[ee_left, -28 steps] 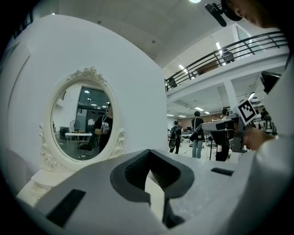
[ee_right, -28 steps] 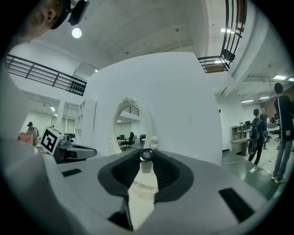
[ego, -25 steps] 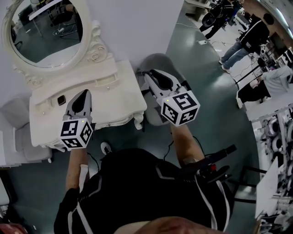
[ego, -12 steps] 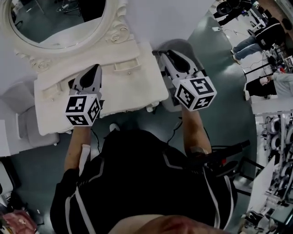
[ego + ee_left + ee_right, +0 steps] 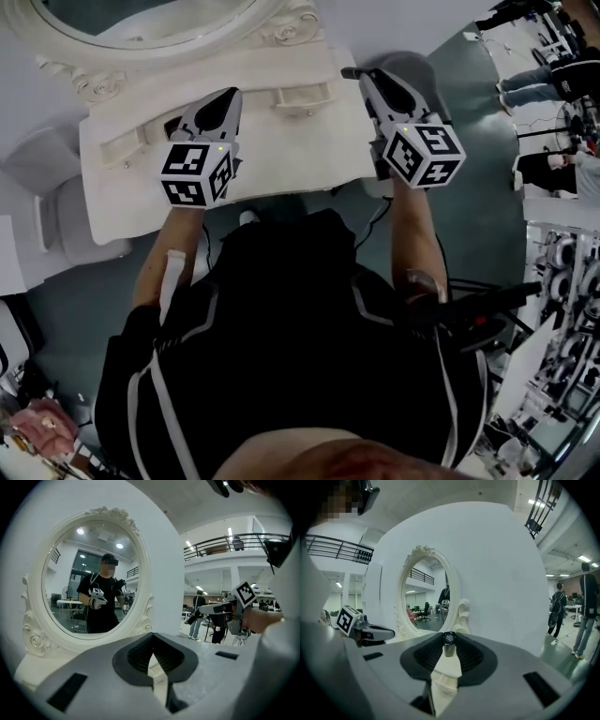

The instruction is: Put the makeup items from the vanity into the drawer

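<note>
Head view: your left gripper (image 5: 228,97) reaches over the white desk (image 5: 281,155) in the upper left of the frame. Your right gripper (image 5: 358,75) sits over the desk's right edge, upper middle. Between them, on the raised back tier, is a small drawer (image 5: 302,94); you cannot tell from here whether it is open. A small dark thing (image 5: 172,125) lies just left of the left gripper, too hidden to name. This view does not show how either pair of jaws stands.

Left gripper view: here you see your left jaws with their tips together and nothing between them. The oval mirror (image 5: 89,578) fills the left of the frame and reflects you holding both grippers. Your right gripper shows at the right centre.

Right gripper view: only here does the makeup item (image 5: 449,643) appear. It is small and pale with a dark round cap, and it is pinched upright at the tips of your partly parted right jaws. The white desk shows through the gap below it.
</note>
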A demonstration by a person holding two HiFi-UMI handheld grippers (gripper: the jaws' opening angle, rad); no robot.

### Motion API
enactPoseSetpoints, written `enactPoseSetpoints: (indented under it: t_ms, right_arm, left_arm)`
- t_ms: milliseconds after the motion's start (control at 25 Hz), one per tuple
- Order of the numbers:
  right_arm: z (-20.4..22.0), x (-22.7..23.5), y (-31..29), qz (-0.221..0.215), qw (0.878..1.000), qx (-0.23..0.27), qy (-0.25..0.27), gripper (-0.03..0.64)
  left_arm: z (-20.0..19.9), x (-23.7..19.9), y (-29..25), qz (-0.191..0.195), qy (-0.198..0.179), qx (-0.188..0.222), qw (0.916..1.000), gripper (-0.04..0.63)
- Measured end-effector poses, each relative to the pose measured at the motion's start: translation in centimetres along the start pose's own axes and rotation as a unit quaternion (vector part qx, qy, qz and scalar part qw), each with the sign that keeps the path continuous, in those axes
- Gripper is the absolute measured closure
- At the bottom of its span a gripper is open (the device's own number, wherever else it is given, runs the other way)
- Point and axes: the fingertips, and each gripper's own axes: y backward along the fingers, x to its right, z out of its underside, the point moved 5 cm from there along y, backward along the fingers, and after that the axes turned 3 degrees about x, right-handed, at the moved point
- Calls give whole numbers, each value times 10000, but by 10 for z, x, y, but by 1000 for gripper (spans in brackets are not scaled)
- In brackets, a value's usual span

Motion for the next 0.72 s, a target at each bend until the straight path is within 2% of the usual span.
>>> enactPoseSetpoints:
  t_ms: [80, 320, 520, 720]
  right_arm:
    - [8, 2, -9, -33, 9998, -183, 69, 522]
    - [40, 22, -38, -358, 9971, -673, 79, 522]
    - [72, 38, -62, -704, 9917, -1057, 180, 522]
    - [108, 51, -89, -853, 9848, -1481, 298, 522]
  left_arm:
    - [4, -3, -4, -10, 81, -34, 10000, 592]
    - [24, -3, -26, -198, -19, -141, 9997, 592]
    - [42, 8, -45, -370, -170, -425, 9983, 592]
    - [65, 4, -59, -605, 49, -700, 9957, 592]
